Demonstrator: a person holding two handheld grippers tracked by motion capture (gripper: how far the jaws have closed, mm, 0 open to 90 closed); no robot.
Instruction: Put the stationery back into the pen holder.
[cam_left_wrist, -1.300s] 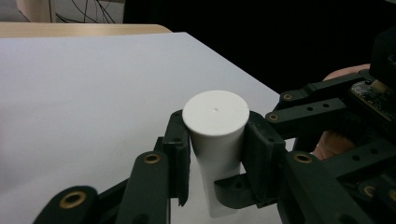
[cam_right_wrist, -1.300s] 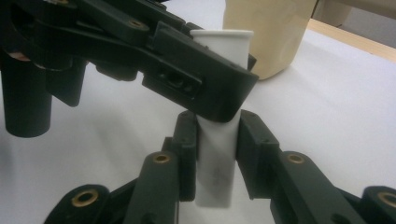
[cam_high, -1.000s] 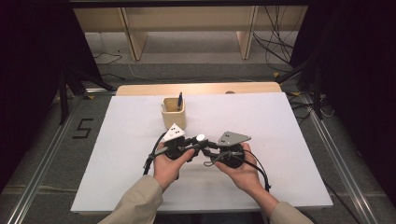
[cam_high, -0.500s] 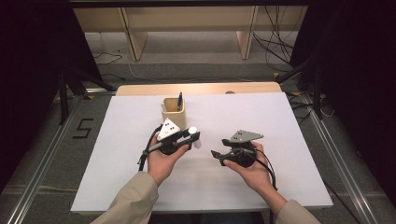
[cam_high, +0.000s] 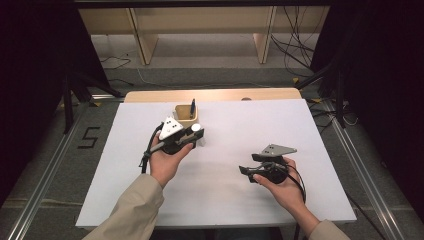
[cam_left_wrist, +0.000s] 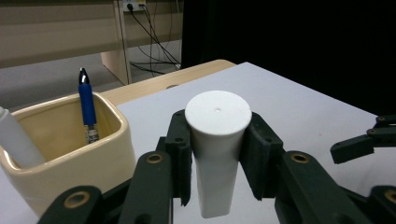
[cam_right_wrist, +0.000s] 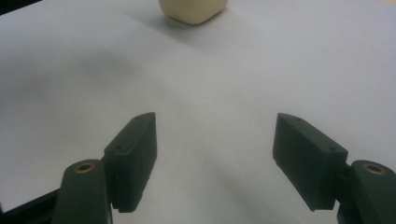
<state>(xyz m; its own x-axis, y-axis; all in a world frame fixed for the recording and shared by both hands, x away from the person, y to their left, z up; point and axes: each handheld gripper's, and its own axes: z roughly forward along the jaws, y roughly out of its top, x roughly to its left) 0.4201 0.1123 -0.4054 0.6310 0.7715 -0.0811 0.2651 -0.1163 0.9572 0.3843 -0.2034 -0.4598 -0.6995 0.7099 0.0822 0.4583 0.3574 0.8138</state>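
Left gripper (cam_left_wrist: 218, 154): fingers clamped on upright white cylinder (cam_left_wrist: 217, 140), just beside cream cup (cam_left_wrist: 70, 158) holding blue pen (cam_left_wrist: 87, 105). Right gripper (cam_right_wrist: 215, 163): fingers just opened wide, empty, above table (cam_right_wrist: 224, 70).

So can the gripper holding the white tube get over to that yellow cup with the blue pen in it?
Probably yes. The left gripper holds the white tube upright right beside the cream cup, with nothing between them. The cup's opening looks partly free, beside the blue pen and another white tube.
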